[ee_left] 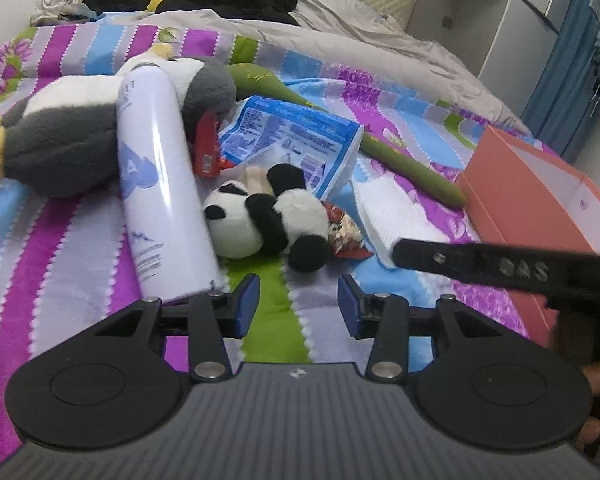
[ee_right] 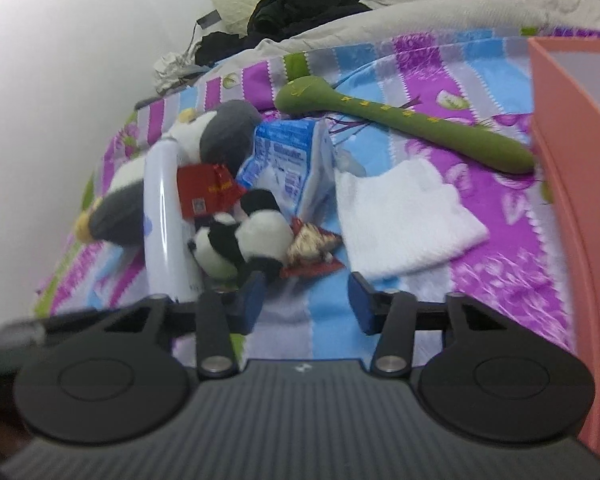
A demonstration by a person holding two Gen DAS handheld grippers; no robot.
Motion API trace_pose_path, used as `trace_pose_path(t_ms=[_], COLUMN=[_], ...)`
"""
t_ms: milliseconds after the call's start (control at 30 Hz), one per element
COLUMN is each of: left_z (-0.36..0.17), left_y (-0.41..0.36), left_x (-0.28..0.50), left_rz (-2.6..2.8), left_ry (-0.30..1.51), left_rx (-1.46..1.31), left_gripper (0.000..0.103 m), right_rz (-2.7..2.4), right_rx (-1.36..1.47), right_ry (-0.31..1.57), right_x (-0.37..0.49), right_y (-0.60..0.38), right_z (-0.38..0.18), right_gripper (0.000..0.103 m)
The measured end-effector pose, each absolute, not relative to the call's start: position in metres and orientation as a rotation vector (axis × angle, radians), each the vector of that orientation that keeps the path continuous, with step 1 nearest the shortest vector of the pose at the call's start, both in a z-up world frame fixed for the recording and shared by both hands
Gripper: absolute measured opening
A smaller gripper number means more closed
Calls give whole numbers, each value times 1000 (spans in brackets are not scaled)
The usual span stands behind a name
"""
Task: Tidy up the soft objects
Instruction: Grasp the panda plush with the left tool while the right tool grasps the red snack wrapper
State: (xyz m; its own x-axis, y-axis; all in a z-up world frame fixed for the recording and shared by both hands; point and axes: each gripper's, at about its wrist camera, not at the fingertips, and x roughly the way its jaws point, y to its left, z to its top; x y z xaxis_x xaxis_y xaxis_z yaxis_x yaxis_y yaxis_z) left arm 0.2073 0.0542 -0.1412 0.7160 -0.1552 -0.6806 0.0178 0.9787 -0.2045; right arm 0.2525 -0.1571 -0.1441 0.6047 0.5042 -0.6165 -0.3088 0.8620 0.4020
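Listing soft items: panda plush [ee_left: 268, 216] mid-bed, against the white can [ee_left: 160, 184]
Penguin plush [ee_left: 72, 132]: far left
White cloth [ee_right: 404, 216]: right of panda
Box [ee_left: 540, 200]: right edge
Left gripper [ee_left: 298, 306]: partly parted, empty
Right gripper [ee_right: 308, 300]: partly parted, empty

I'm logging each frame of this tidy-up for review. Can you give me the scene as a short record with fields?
surface: striped bedspread
soft toys: panda plush lying beside a white spray can; grey penguin plush behind the can; green plush snake further back
other soft item: white folded cloth
clutter: blue packet, red wrappers
container: orange box at the right edge
left gripper: open, empty
right gripper: open, empty, near the panda plush
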Motion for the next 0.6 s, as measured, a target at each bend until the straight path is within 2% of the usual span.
trace_pose_path(t_ms=[333,600], left_z=[-164,-175], left_y=[48,43], left_x=[239,254], left_rz=[-63,-66], left_ry=[795,779], left_rx=[-266,-288], left_gripper=[48,30], right_rz=[493,518], right_rx=[405,515], right_ry=[885,943], right_x=[305,326], right_y=[-149,-153], right_z=[-174,-193], right_gripper=[45,45])
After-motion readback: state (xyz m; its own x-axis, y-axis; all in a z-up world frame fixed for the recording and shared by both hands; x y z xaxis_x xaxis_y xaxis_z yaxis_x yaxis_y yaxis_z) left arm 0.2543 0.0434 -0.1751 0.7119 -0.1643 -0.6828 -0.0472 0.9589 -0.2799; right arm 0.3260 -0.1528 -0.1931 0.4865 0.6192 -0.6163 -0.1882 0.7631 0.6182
